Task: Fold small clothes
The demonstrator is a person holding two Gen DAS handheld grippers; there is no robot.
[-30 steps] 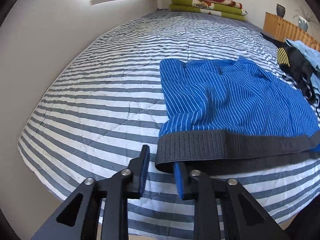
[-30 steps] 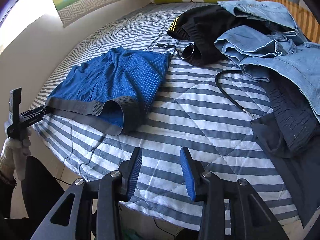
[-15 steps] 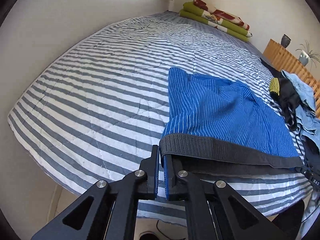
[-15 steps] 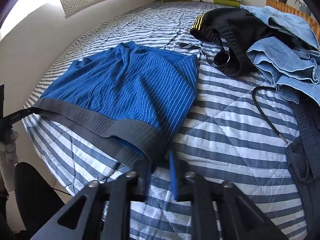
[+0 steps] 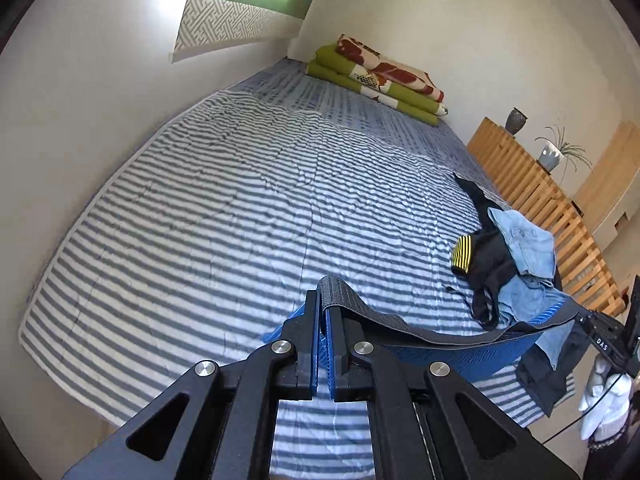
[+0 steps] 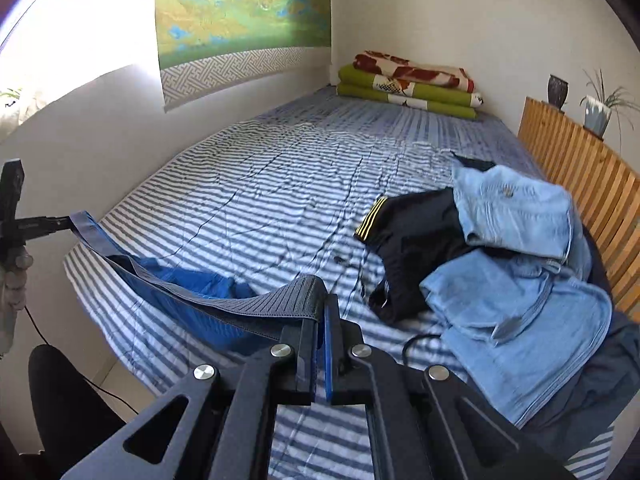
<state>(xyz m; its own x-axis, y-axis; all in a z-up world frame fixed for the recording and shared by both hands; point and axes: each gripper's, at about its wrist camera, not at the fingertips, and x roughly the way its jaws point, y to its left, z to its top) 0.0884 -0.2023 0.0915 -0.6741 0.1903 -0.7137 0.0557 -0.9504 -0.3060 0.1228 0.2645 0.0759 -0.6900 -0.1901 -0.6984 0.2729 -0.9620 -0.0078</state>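
Blue shorts (image 6: 188, 292) now lifted off the striped bed (image 5: 240, 208), waistband (image 5: 400, 326) pinched at each end by left hand-held gripper (image 5: 322, 312) and right hand-held gripper (image 6: 322, 312), both just clamped shut. Ready to fold, probably.

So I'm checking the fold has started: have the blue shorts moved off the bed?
Yes. The blue shorts hang lifted by the waistband above the striped bedspread, where they lay flat before.

We see matt ribbed elastic on the waistband (image 6: 256, 312), fine-knit blue cloth on the shorts (image 6: 192, 300). Quilted striped cotton on the bed (image 5: 240, 208). Matt black plastic fingers (image 5: 310, 344) with shiny metal screws. Slatted bare wood headboard (image 6: 580, 176).
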